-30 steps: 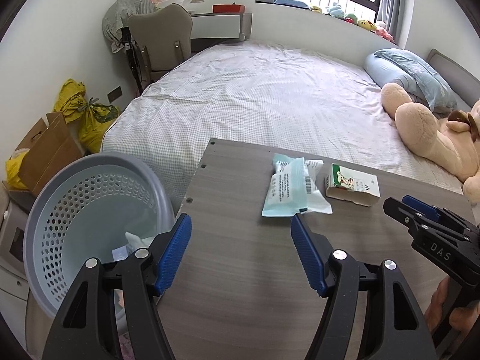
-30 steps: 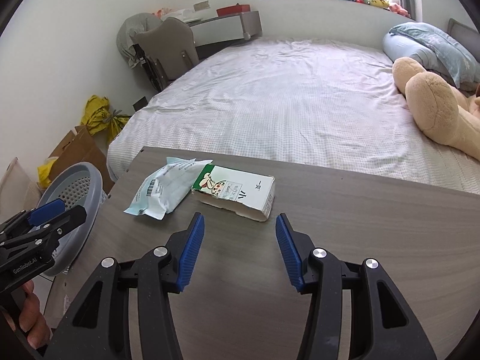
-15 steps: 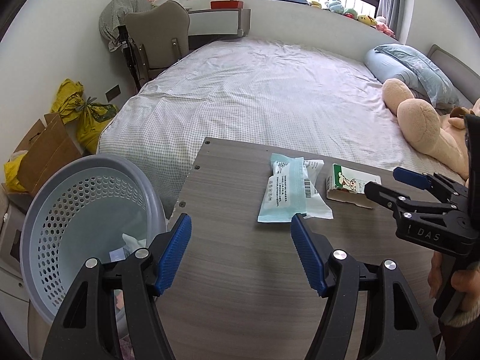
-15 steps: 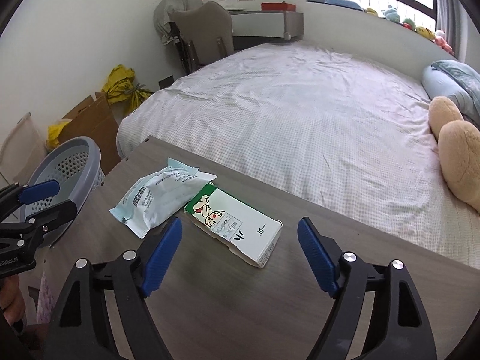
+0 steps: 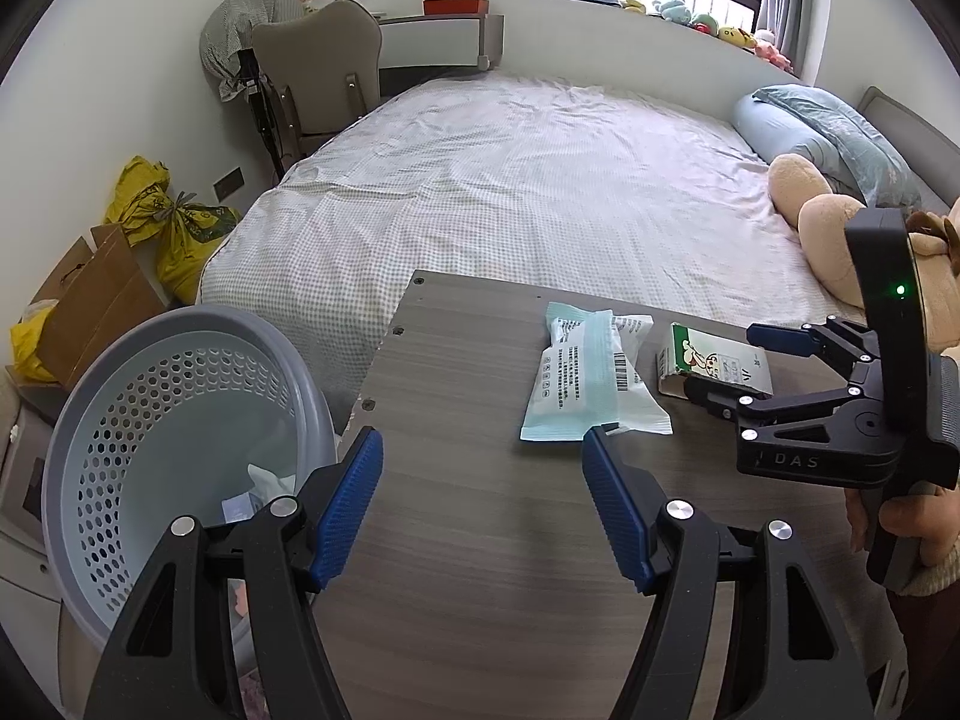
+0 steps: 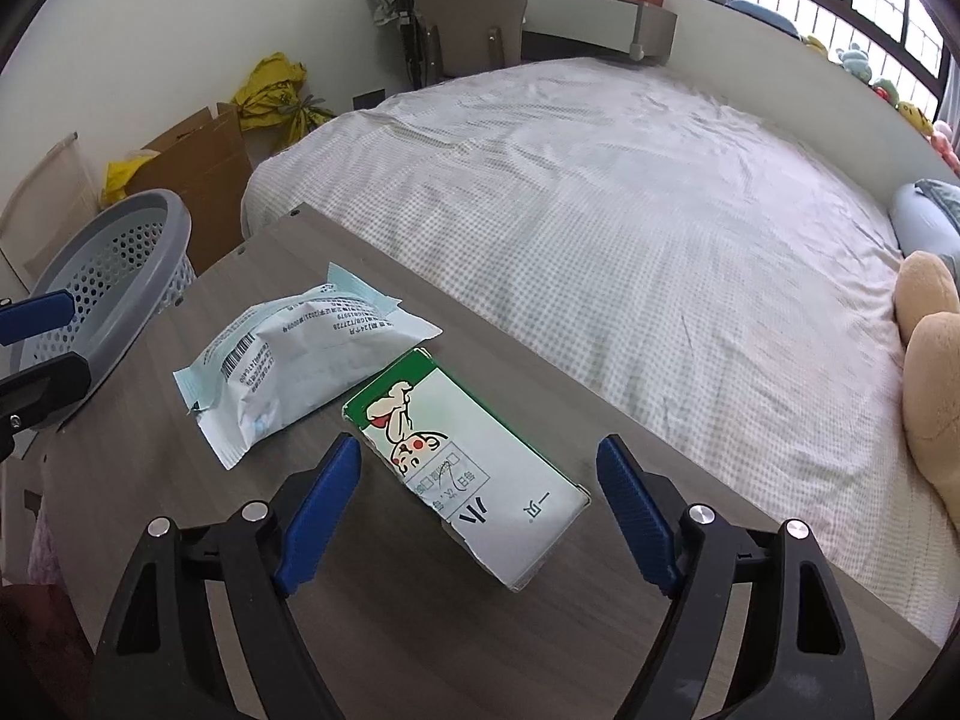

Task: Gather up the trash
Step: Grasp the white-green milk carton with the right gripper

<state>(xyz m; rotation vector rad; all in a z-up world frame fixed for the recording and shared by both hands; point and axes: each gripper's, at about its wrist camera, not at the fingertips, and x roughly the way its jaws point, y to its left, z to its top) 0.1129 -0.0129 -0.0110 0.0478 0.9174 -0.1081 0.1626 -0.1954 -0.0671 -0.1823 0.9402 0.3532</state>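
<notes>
A green-and-white carton (image 6: 474,468) lies flat on the grey wood table (image 6: 372,600), beside a pale blue plastic packet (image 6: 300,354). My right gripper (image 6: 480,456) straddles the carton, one blue pad on each side with gaps left; its jaws are closing and do not touch it. In the left wrist view the carton (image 5: 714,366) sits between the right gripper's fingers (image 5: 729,360). My left gripper (image 5: 480,444) hangs open over bare table just short of the packet (image 5: 591,384), with nothing between its fingers. A grey perforated basket (image 5: 180,324) stands at the table's left edge with some scraps inside.
A bed with a checked sheet (image 5: 510,192) runs along the table's far edge. A plush bear (image 5: 840,240) lies at its right. Cardboard (image 5: 90,300), yellow bags (image 5: 174,222) and a chair (image 5: 318,78) stand along the left wall. A hand (image 5: 900,528) holds the right gripper.
The right gripper moved in over the carton, rolled, and its jaws spread wider, so the carton now lies between its fingers. The left gripper stayed nearly still and open.
</notes>
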